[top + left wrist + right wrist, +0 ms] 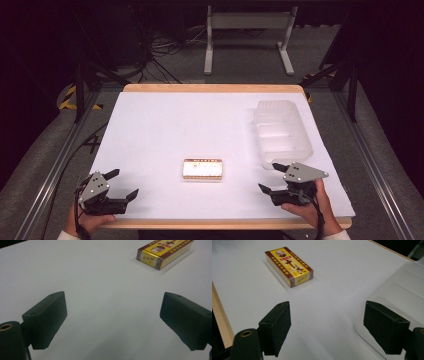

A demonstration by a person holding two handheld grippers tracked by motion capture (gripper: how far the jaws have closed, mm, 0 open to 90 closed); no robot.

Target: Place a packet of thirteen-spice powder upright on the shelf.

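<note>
Both claws, left claw (119, 184) and right claw (269, 176), hang spread and empty; we judge the start: next, reach for the yellow box (202, 169) lying mid-counter (165, 125).

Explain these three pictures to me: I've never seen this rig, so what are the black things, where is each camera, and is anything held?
A person stands at a table covered in white, holding a hand tool in each hand: the left gripper and the right gripper. The wide picture comes from a camera above, looking down. The other two come from cameras riding on each gripper; the black blocks at the bottom are its fingers. A small yellow box lies in the middle, and a clear tray sits to the right. Both grippers are open and hold nothing.
</note>
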